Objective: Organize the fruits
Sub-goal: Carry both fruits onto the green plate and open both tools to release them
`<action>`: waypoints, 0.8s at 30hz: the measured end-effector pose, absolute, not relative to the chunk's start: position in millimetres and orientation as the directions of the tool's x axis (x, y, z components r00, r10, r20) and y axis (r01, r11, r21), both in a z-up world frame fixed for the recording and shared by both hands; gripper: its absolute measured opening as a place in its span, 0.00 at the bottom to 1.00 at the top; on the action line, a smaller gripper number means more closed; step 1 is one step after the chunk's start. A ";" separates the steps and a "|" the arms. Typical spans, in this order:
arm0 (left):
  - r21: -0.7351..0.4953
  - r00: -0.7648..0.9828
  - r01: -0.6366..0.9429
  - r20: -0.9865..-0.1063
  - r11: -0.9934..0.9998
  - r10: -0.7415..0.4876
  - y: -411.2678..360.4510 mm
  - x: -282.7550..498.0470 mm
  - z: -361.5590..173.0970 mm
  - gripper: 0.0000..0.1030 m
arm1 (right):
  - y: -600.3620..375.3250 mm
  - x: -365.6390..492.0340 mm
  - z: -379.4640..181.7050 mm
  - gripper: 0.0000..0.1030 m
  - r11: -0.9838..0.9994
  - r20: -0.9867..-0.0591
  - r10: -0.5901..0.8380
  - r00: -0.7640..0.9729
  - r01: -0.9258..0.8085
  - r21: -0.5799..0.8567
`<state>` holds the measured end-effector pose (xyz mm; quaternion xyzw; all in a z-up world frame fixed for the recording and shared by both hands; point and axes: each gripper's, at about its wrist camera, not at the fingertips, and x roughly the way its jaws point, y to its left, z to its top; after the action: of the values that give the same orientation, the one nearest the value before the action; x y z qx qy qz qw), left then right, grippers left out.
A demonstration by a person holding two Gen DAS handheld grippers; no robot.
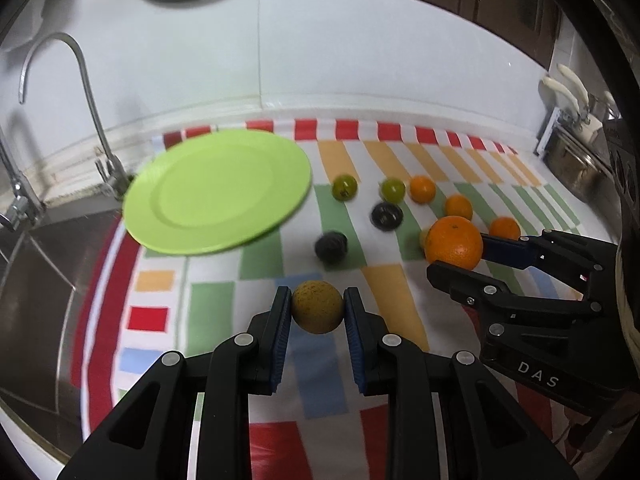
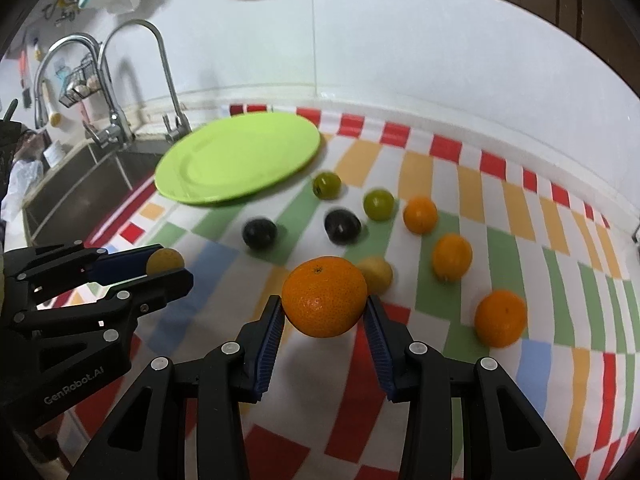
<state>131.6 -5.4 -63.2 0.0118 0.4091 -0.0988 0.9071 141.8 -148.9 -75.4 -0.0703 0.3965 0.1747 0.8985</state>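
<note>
1. On the worktop [image 2: 400, 60], which is covered by a checked cloth of red, green, orange and blue patches [image 2: 500, 208], a round lime-green plastic plate [image 2: 236, 160] is seen lying near the steel sink [image 2: 80, 196]; nothing is on it.
2. Between the pads of the left gripper [image 1: 317, 307] a small, dull yellow-brown round fruit [image 1: 317, 307] is clamped, the jaws being drawn as near together as the fruit allows.
3. Between the pads of the right gripper [image 2: 324, 312] a large orange mandarin [image 2: 324, 296] is gripped, with the jaws set wider apart to suit it.
4. Both fruits appear to be held clear of the cloth, though the gap beneath them cannot be judged exactly.
5. Left on the cloth, apart from one another, are three smaller orange mandarins [image 2: 420, 214], two green round fruits [image 2: 378, 204], two dark, nearly black round fruits [image 2: 260, 233] and one pale yellow fruit [image 2: 378, 274] just behind the held mandarin.
6. The task is judged to be at an early stage: no fruit has been placed on the plate, two are in hand, and eight remain to be collected.
</note>
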 end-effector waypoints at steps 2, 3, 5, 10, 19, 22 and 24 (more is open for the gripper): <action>-0.048 0.663 0.177 -0.732 0.983 -0.155 0.0 133.0 -57.8 0.26 | -144.2 143.4 -69.1 0.41 0.923 -0.726 0.273 0.631 -0.383 0.014; -0.045 0.671 0.170 -0.727 0.984 -0.149 3.2 134.3 -55.3 0.26 | -141.0 145.6 -65.4 0.41 0.919 -0.720 0.285 0.633 -0.394 0.018; -0.041 0.682 0.155 -0.718 0.987 -0.137 9.5 137.9 -51.3 0.26 | -135.3 149.5 -59.7 0.41 0.913 -0.711 0.304 0.634 -0.408 0.027; -0.030 0.706 0.117 -0.701 0.993 -0.104 26.3 148.4 -44.1 0.26 | -118.8 158.3 -47.1 0.41 0.895 -0.673 0.348 0.653 -0.446 0.030; 0.003 0.724 0.084 -0.687 0.996 -0.059 49.7 175.7 -43.8 0.26 | -89.2 191.8 -37.5 0.41 0.872 -0.655 0.388 0.649 -0.489 0.033; 0.009 0.719 0.076 -0.694 0.997 -0.049 57.0 186.6 -48.3 0.26 | -82.1 207.6 -39.6 0.41 0.869 -0.665 0.394 0.634 -0.494 0.044; 0.018 0.714 0.067 -0.699 0.998 -0.035 61.3 194.9 -52.0 0.26 | -76.8 216.0 -41.8 0.41 0.865 -0.670 0.393 0.630 -0.500 0.037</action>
<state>194.9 61.3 -52.0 0.0212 0.3769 -0.0277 0.9256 216.0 -76.8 -41.8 -0.0764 0.3516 0.2481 0.8994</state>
